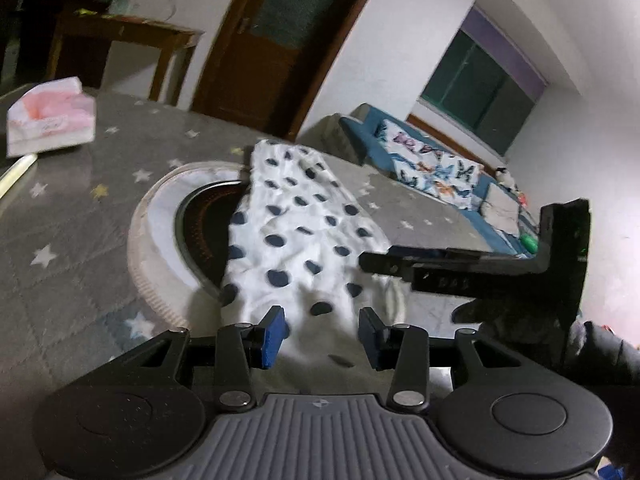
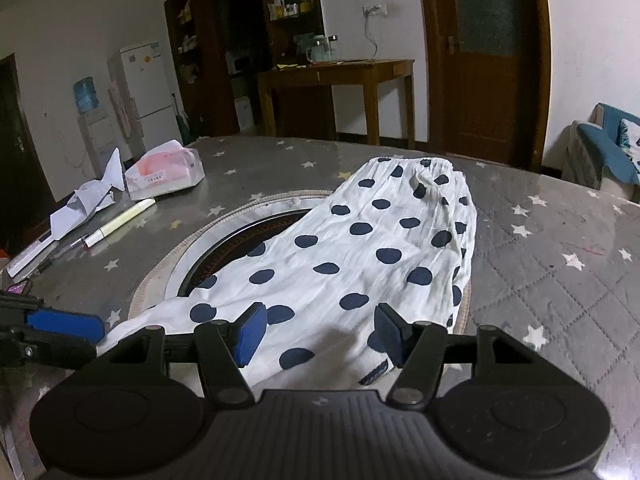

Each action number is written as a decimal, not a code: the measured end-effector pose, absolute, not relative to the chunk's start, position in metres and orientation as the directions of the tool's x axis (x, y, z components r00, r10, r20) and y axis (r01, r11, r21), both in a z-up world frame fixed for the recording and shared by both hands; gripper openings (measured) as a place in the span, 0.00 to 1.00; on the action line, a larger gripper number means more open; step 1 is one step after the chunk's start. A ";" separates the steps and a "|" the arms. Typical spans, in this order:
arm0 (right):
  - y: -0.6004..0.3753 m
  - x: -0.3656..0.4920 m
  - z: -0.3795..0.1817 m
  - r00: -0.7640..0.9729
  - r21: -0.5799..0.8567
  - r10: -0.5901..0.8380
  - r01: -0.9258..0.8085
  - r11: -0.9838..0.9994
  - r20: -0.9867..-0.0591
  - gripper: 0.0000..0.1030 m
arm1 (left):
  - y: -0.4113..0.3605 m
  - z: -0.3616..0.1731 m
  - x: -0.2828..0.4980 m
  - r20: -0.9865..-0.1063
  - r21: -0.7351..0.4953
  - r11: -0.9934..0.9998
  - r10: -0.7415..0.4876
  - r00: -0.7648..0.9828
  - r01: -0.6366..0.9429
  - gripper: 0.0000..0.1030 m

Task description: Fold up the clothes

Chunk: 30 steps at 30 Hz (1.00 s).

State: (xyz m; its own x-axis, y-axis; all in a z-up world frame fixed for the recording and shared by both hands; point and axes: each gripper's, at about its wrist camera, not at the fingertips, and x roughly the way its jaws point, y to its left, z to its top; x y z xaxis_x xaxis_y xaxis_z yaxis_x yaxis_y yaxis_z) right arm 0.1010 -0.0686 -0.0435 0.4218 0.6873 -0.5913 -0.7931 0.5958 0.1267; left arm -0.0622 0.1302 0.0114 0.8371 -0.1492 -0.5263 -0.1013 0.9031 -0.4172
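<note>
A white garment with dark blue dots (image 1: 304, 220) (image 2: 360, 248) lies lengthwise on the table, draped over a round inset (image 2: 224, 240). My left gripper (image 1: 324, 336) is open at the garment's near end. White cloth fills the gap between its blue pads (image 1: 274, 336), and no pinch shows. My right gripper (image 2: 320, 334) is open over the near hem, with the cloth spread flat under its pads (image 2: 250, 334). The right gripper (image 1: 384, 268) reaches in from the right in the left wrist view. At the left edge of the right wrist view, the left gripper (image 2: 94, 340) sits by the garment's corner.
The table has a grey quilted cover with stars (image 2: 540, 280). A pink tissue pack (image 2: 164, 172) (image 1: 50, 120), a white pen (image 2: 120, 220) and folded papers (image 2: 88, 200) lie at its left. Behind stand a wooden side table (image 2: 340, 72), a door and a blue sofa (image 1: 440, 168).
</note>
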 end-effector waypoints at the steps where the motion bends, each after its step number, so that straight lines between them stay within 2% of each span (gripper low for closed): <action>1: -0.070 0.099 -0.043 0.423 0.130 0.692 -0.793 0.595 -0.586 0.59 | 0.128 0.013 -0.060 -0.525 -0.408 0.908 -0.152 0.837 -0.091 0.43; 9: -0.071 0.106 -0.042 0.393 0.128 0.706 -0.817 0.562 -0.589 0.59 | 0.128 0.012 -0.053 -0.527 -0.387 0.914 -0.111 0.843 -0.122 0.41; 23: -0.074 0.139 -0.067 0.339 0.093 0.656 -0.842 0.531 -0.674 0.58 | 0.131 -0.017 -0.034 -0.632 -0.343 0.915 -0.057 0.772 -0.213 0.39; 30: -0.062 0.157 -0.044 0.367 0.054 0.675 -0.855 0.516 -0.641 0.58 | 0.122 -0.013 -0.034 -0.633 -0.325 0.925 -0.057 0.772 -0.199 0.39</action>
